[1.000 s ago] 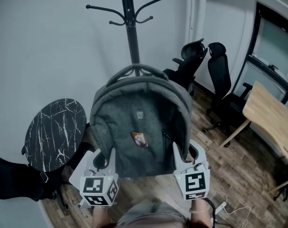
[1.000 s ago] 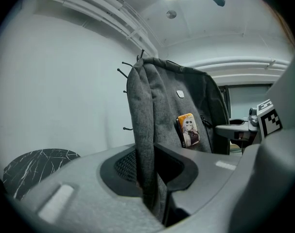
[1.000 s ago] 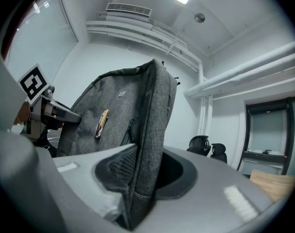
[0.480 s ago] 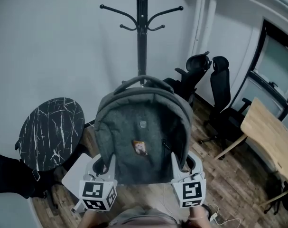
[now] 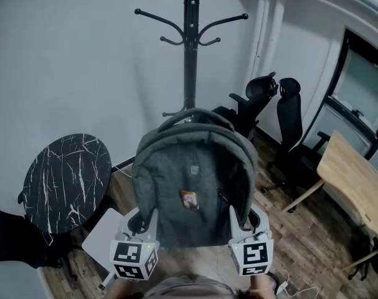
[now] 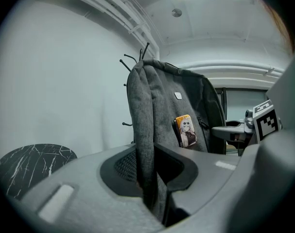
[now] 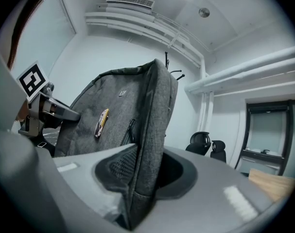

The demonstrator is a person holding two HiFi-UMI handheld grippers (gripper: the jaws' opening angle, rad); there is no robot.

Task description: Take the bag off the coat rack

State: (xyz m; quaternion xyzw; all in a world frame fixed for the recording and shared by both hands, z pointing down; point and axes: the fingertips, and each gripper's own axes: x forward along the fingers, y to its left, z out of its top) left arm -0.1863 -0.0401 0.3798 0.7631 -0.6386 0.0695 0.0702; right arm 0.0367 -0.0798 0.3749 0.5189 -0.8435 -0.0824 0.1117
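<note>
A grey backpack (image 5: 192,182) with a small picture badge on its front hangs in the air between my two grippers, clear of the black coat rack (image 5: 190,48) behind it. My left gripper (image 5: 141,222) is shut on the bag's left side edge (image 6: 143,149). My right gripper (image 5: 246,220) is shut on the bag's right side edge (image 7: 149,144). The bag's top handle arches just in front of the rack's pole. The rack's hooks stand empty above it.
A round black marble table (image 5: 65,173) stands at the left. Two black office chairs (image 5: 282,120) sit at the back right, and a wooden desk (image 5: 357,179) is at the far right. A white wall lies behind the rack.
The bag and both grippers have drawn a little back from the rack and shifted slightly right; more of the pole and hooks shows above the bag. Both grips are unchanged.
</note>
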